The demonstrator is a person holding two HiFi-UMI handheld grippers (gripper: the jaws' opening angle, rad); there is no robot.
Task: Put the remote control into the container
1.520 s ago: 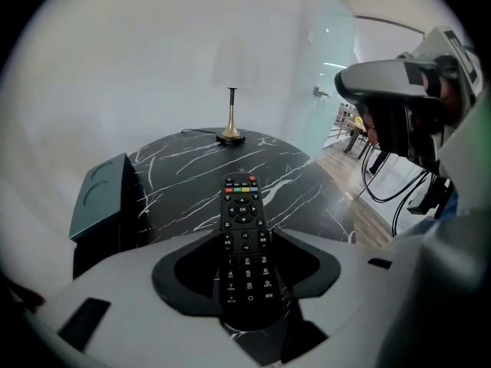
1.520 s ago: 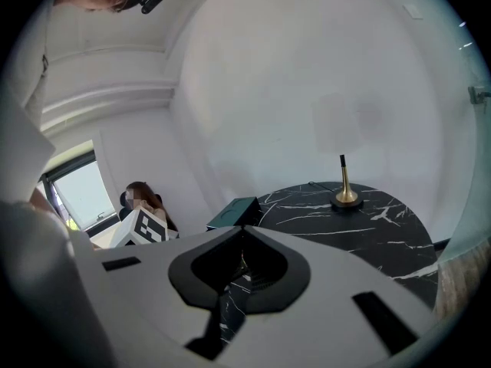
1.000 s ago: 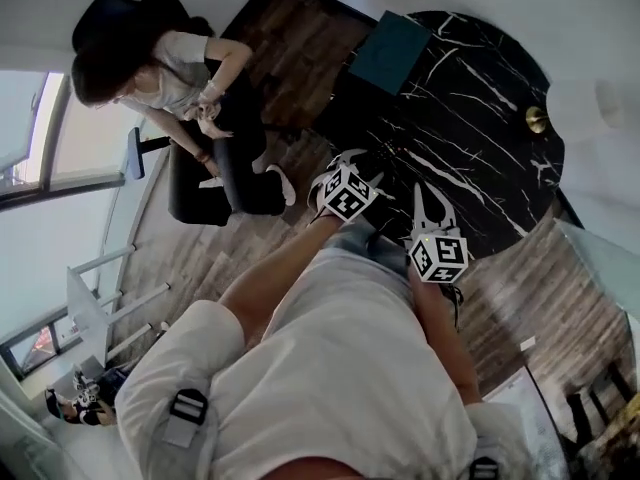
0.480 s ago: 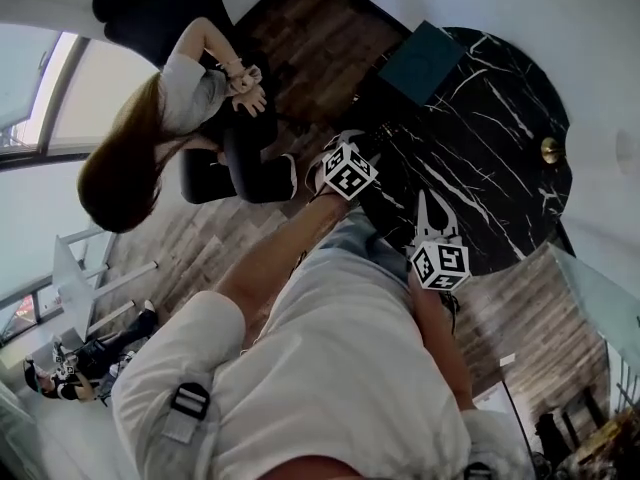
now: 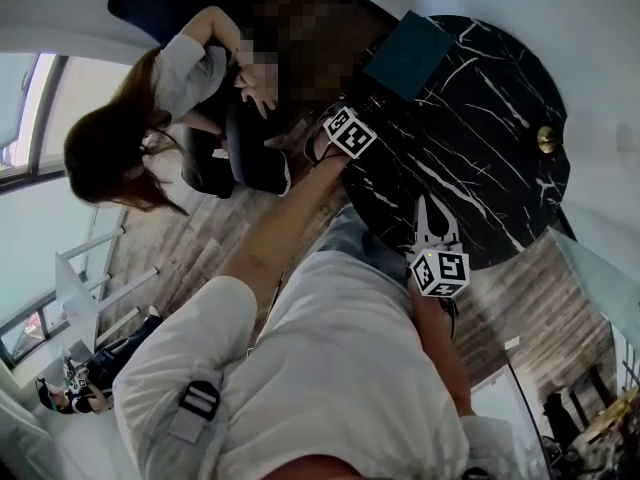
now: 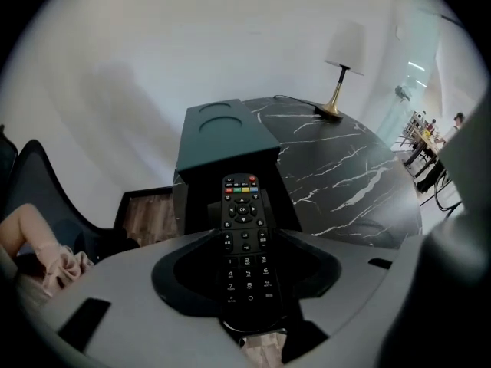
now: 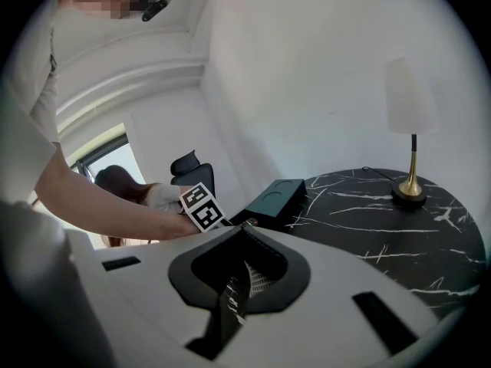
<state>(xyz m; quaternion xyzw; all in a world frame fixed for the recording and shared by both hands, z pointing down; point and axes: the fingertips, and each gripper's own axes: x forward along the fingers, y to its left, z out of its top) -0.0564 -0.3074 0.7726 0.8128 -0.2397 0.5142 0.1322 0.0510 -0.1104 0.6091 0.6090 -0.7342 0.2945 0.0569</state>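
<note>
Now the transport step: left tongs (image 6: pixel 244 213) pinch the remote (image 6: pixel 245 259), held near the container (image 6: pixel 222 133) on the desk (image 6: pixel 345 182). Right tongs (image 7: pixel 244 232) are pressed together, empty. Next, probably: reach over the container, lower, release.

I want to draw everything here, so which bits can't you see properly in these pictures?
Inside of the container: left gripper view shows only its top and front, so any opening is unclear.
Near end of the remote control: left gripper view, hidden behind the left gripper and its own body.
The lamp shade: right gripper view, pale and blurred, edges unclear.
</note>
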